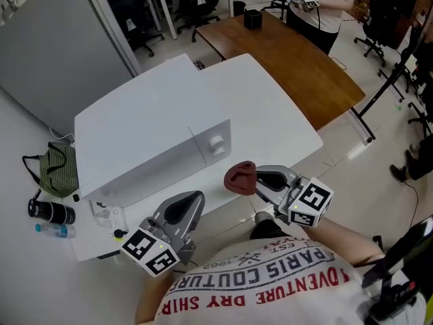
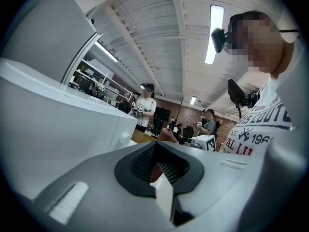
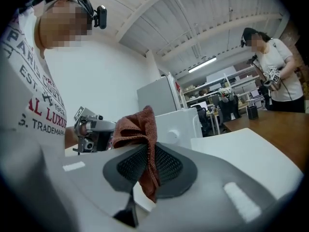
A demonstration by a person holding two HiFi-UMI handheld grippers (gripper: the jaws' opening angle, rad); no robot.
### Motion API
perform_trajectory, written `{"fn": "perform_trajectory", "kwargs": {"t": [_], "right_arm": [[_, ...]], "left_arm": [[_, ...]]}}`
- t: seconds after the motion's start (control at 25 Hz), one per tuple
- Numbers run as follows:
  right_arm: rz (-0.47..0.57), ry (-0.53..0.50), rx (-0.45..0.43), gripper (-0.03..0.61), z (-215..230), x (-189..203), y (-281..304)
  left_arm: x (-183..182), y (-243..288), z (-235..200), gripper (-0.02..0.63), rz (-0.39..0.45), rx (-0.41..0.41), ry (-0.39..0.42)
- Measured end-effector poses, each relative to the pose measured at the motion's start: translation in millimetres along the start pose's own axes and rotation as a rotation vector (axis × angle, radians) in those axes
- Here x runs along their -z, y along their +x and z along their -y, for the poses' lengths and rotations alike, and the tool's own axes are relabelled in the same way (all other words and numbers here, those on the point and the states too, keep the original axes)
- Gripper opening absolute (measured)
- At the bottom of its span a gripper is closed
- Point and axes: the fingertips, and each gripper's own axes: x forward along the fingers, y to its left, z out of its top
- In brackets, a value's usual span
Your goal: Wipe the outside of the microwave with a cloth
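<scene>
The white microwave point(image 1: 155, 137) stands on a white table point(image 1: 284, 124), its knob point(image 1: 216, 143) facing me. My right gripper point(image 1: 260, 181) is shut on a rust-brown cloth point(image 1: 240, 177), held just in front of the microwave's knob side, apart from it. In the right gripper view the cloth point(image 3: 137, 124) hangs bunched between the jaws, with the microwave point(image 3: 181, 124) behind. My left gripper point(image 1: 183, 208) is shut with nothing in it, low at the table's front edge. The left gripper view shows the microwave point(image 2: 58, 124) at left and the cloth point(image 2: 166, 135) beyond the jaws.
A wooden table point(image 1: 298, 59) lies behind the white one, with a person point(image 1: 318, 5) standing at its far end. On the floor at left are a green bag point(image 1: 57, 171), a black flask point(image 1: 51, 212) and a water bottle point(image 1: 54, 230). A grey partition point(image 1: 54, 46) stands at back left.
</scene>
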Motion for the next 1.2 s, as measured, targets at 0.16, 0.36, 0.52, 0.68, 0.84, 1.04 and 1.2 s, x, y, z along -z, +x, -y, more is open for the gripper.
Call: {"fn": "perform_trajectory", "kwargs": {"t": [0.16,0.36,0.52,0.68,0.84,1.04,1.2], "right_arm": [[-0.011,0.005,-0.071,0.037,56,-14,-19],[-0.014,0.001,-0.14,0.037,107,-35,-34],[-0.007,-0.012,-0.187,0.037,124,-46,-31],[0.013,0.002,-0.203,0.037,125,-49,-18],[-0.003,-0.006,-0.213,0.037,116,-45,-3],[-0.014,-0.021,-0.182,0.037,120,-39,12],[-0.03,-0.016,-0.151,0.037,127,-29,28]], "left_arm": [[-6,66,6,0.002,-0.006,-0.037,-0.012],[-18,122,9,0.002,0.012,-0.09,-0.006],[-19,136,14,0.002,0.016,-0.116,-0.005],[-24,130,10,0.002,0.016,-0.148,-0.002],[-25,124,4,0.002,0.008,-0.155,-0.009],[-31,119,2,0.002,-0.007,-0.137,0.0],[-30,112,-6,0.002,-0.015,-0.14,-0.011]]}}
